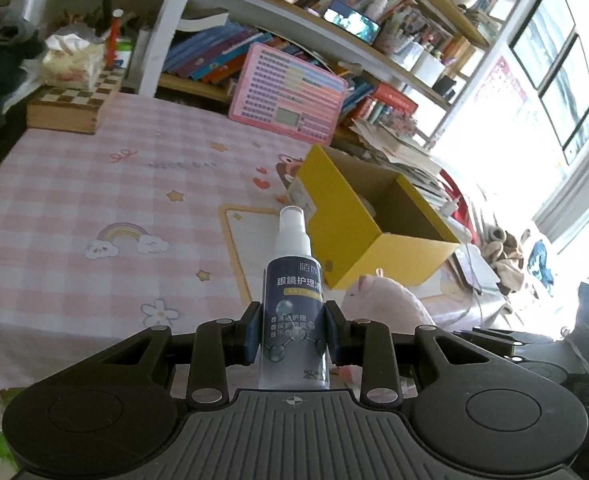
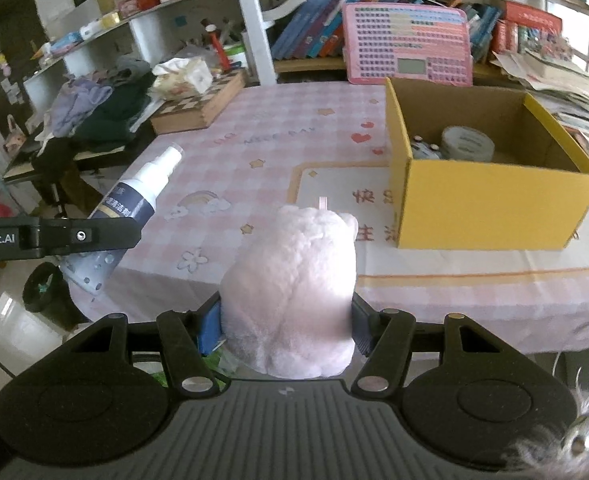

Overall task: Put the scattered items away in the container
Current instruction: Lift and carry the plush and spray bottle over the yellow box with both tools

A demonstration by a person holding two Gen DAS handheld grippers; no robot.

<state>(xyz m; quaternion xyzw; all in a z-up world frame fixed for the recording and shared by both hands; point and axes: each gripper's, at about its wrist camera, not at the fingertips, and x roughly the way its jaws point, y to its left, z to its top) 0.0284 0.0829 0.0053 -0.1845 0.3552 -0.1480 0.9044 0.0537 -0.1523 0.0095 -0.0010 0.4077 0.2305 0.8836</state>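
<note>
**Both grippers loaded, box not yet reached**

Left gripper [image 1: 293, 334] pads clamp a lens-cleaner spray bottle [image 1: 292, 300], held upright above the pink checked tablecloth [image 1: 94, 184]. Right gripper [image 2: 286, 328] squeezes a pink plush toy [image 2: 290, 280] at the near table edge. Yellow cardboard box [image 2: 490, 204] sits ahead on the right and already holds a round tin [image 2: 467, 143] plus another small item. Tabletop looks cleared otherwise. Left to do, probably: carry both over the box and drop them.

Pink checked table [image 2: 294, 128] bears yellow box [image 2: 490, 200], chessboard [image 2: 198, 108].
</note>
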